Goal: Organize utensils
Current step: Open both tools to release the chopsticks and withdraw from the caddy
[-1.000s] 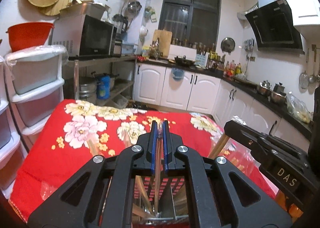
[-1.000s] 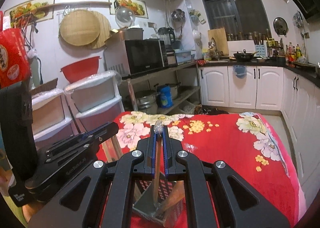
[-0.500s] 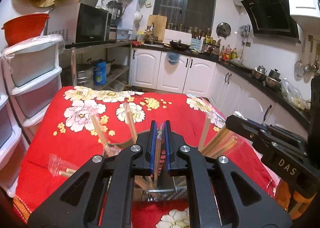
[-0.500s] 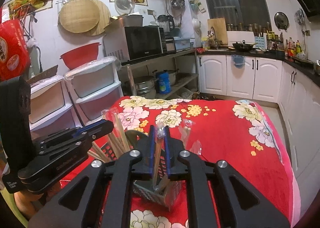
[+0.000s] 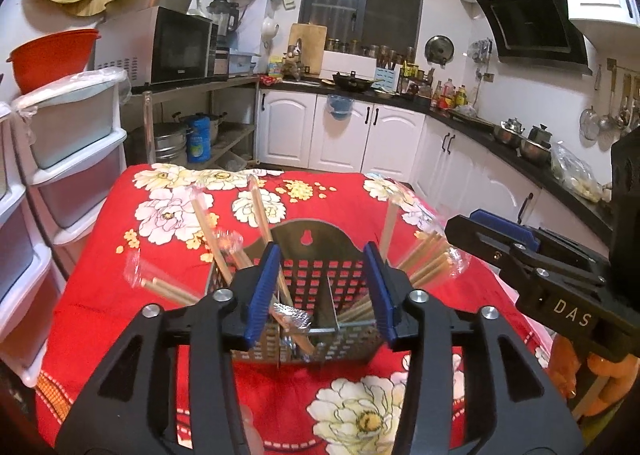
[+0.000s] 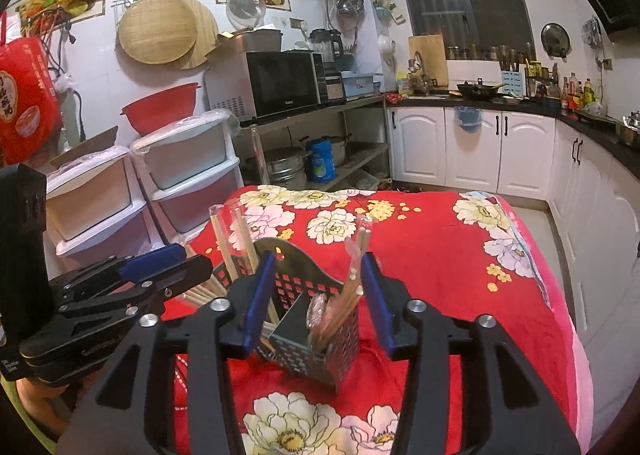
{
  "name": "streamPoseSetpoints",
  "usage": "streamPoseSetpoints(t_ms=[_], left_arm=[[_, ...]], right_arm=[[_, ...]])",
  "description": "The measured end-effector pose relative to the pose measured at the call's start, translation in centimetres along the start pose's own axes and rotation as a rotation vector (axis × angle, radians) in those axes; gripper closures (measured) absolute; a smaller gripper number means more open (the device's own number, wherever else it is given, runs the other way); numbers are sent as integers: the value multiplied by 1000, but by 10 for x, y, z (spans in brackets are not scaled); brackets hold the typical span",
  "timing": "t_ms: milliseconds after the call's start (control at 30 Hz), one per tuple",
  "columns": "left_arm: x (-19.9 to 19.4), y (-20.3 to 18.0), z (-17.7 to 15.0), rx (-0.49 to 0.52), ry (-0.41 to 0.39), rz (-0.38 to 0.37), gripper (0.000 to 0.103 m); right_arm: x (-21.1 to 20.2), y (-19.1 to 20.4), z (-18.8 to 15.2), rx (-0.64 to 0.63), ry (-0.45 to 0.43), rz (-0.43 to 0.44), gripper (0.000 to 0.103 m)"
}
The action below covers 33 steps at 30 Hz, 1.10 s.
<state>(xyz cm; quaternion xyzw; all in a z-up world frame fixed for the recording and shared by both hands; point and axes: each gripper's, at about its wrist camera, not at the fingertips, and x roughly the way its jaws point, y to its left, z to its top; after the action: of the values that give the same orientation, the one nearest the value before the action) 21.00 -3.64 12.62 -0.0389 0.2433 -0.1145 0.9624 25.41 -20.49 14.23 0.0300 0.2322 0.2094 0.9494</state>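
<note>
A perforated metal utensil holder (image 5: 320, 279) stands on the red flowered cloth; it also shows in the right wrist view (image 6: 316, 315). Several wrapped wooden chopsticks (image 5: 420, 259) lean out of both its compartments, and also show in the right wrist view (image 6: 352, 295). My left gripper (image 5: 322, 291) is open and empty just above and in front of the holder. My right gripper (image 6: 316, 297) is open and empty over the holder's right compartment. The right gripper shows at the right of the left wrist view (image 5: 532, 255); the left gripper shows at the left of the right wrist view (image 6: 132, 275).
The table with the red cloth (image 5: 168, 211) fills the foreground. White plastic drawers (image 5: 68, 159) stand at its left. A metal shelf with a microwave (image 5: 176, 47) stands behind. White kitchen cabinets (image 5: 360, 139) line the back and right.
Both grippers were shut on wrapped chopsticks over the holder. Both have opened and pulled back and up; the chopsticks now rest in the holder's compartments.
</note>
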Motion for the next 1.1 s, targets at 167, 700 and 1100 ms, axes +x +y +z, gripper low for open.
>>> streamPoseSetpoints(t_ms=[167, 700, 1100], left_arm=[[-7, 1, -8, -4, 16, 2, 46], [-33, 11, -56, -48, 25, -5, 12], [-26, 28, -102, -81, 56, 45, 12]], right_arm=[[-11, 0, -8, 2, 0, -7, 44], [-29, 4, -61, -3, 19, -25, 11], [-27, 12, -108, -38, -12, -33, 8]])
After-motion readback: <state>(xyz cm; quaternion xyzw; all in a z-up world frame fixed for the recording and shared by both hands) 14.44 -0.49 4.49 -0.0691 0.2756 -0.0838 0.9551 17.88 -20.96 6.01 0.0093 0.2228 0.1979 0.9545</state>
